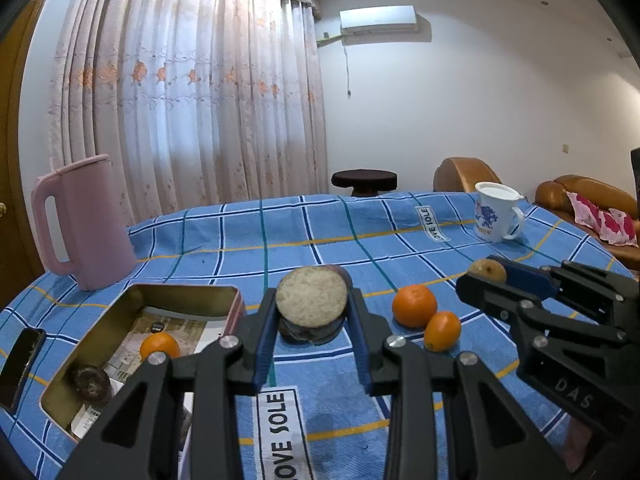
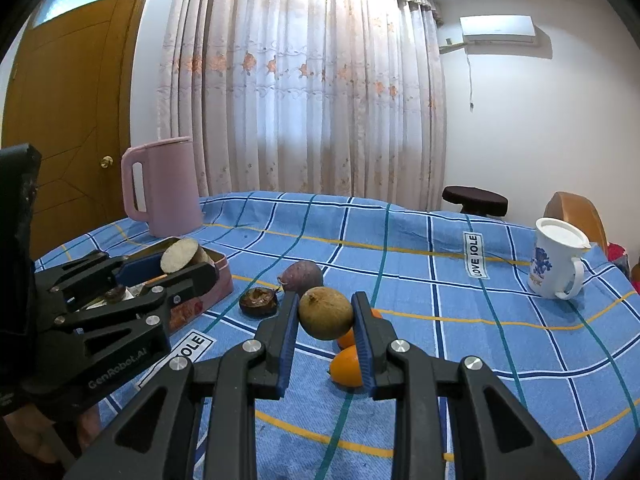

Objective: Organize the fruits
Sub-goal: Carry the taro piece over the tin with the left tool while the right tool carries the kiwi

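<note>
**Blue checked cloth, two fruits gripped**

Blue plaid tablecloth (image 1: pixel 320 232), woven and slightly rumpled, covers the table, with white "LOVE SOLE" labels sewn on. Sheer embroidered curtains (image 1: pixel 192 80) hang behind, and a wall air conditioner (image 1: pixel 378 20) sits at 1 o'clock in the left wrist view.

At centre, the left gripper (image 1: pixel 312 312) pinches a halved passion fruit (image 1: pixel 311 297) between its blue pads, the pale, pithy cut face towards the camera and the dark purple rind behind. The right gripper (image 2: pixel 326 316) pinches a round, dull olive-brown fruit (image 2: pixel 326 313) with a matte skin.

At 8 o'clock in the left view, a rectangular metal tin (image 1: pixel 184 292) with a brassy inside holds a glossy orange kumquat (image 1: pixel 159 346), a dark wrinkled fruit (image 1: pixel 91 384) and printed paper. Two more smooth orange citrus (image 1: pixel 414 305) lie touching on the cloth at 3 o'clock. Just beyond the right gripper, a whole purple passion fruit (image 2: pixel 302 275) and a shrivelled dark half (image 2: pixel 259 301) rest on the cloth.

A matte pink kettle (image 1: pixel 84 220) stands at 9 o'clock, a white lidded mug (image 1: pixel 496 212) with blue print at 2 o'clock.
</note>
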